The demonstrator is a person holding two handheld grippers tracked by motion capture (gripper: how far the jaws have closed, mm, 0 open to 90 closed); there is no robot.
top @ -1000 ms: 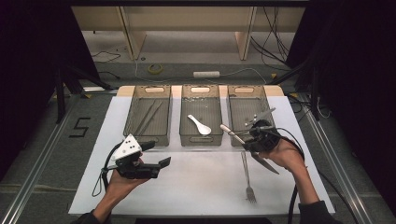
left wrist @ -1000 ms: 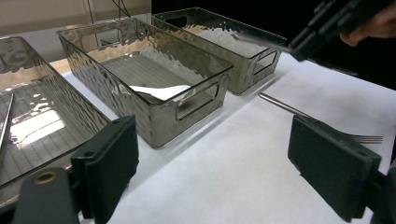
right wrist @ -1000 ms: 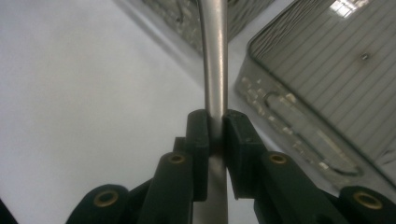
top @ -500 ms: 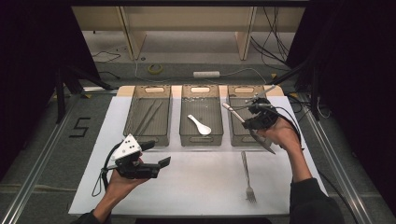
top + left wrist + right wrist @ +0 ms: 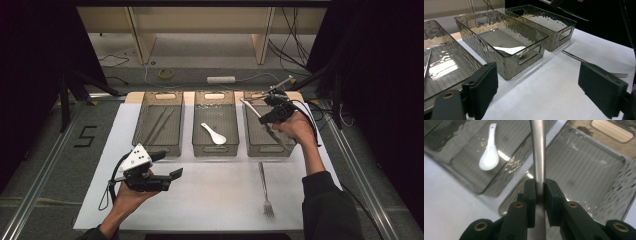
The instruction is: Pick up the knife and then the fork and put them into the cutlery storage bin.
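Running left to right across the white table sheet (image 5: 210, 200), three smoky, ripple-textured clear plastic bins with cut-out handles are lined up side by side. Thin metal rods, perhaps chopsticks (image 5: 159, 125), are seen lying in the left bin (image 5: 159, 145). Below it, the left gripper (image 5: 167, 165) is held low over the sheet, its flat black jaws spread wide with nothing between them. A glossy white ceramic soup spoon (image 5: 214, 134) rests in the middle bin (image 5: 216, 147). A steel fork (image 5: 265, 189) lies on the sheet in front of the right bin (image 5: 270, 147). Above that bin, a slim metal knife (image 5: 538, 152) is pinched by its blade between the pressed-together jaws of the right gripper (image 5: 267, 117).
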